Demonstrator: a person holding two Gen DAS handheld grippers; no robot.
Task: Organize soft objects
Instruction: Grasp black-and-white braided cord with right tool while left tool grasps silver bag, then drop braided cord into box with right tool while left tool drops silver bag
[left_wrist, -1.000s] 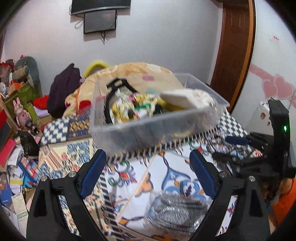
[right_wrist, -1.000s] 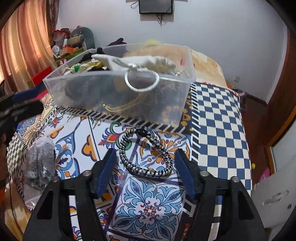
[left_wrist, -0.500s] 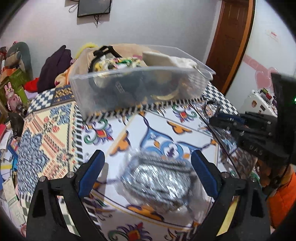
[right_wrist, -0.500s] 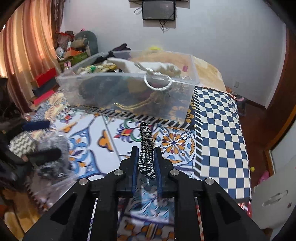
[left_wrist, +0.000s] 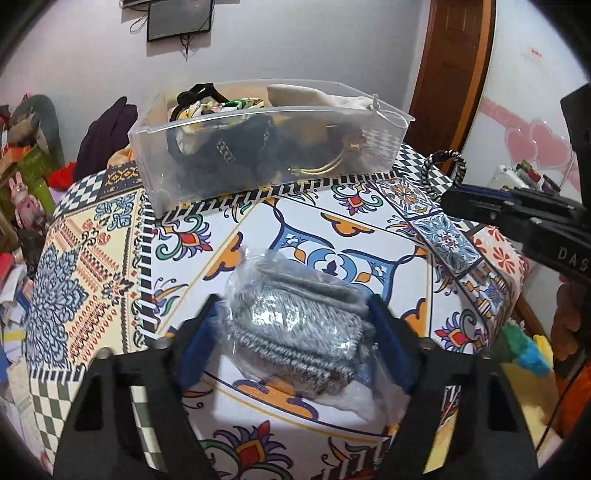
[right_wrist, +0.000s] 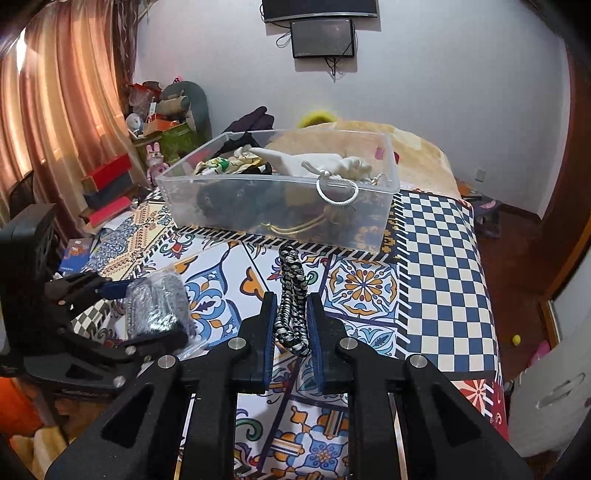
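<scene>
My left gripper (left_wrist: 293, 315) is shut on a clear plastic bag of grey knit fabric (left_wrist: 295, 321), which rests on the patterned tablecloth (left_wrist: 110, 258). My right gripper (right_wrist: 291, 317) is shut on a black-and-white braided loop (right_wrist: 291, 295) and holds it above the table; the loop also shows in the left wrist view (left_wrist: 445, 166). A clear plastic bin (left_wrist: 266, 147) full of soft items stands at the back of the table, also seen in the right wrist view (right_wrist: 280, 206). The bag shows at the left in the right wrist view (right_wrist: 155, 306).
A silver ring (right_wrist: 337, 192) hangs over the bin's front wall. A blue-and-white checkered cloth area (right_wrist: 439, 266) covers the table's right side. Clutter, boxes and toys (right_wrist: 147, 147) stand at the left by the curtain. A wooden door (left_wrist: 450, 74) is at the back right.
My left gripper came down over the bagged grey fabric and closed on it. My right gripper closed on the braided loop and lifted it off the table.
</scene>
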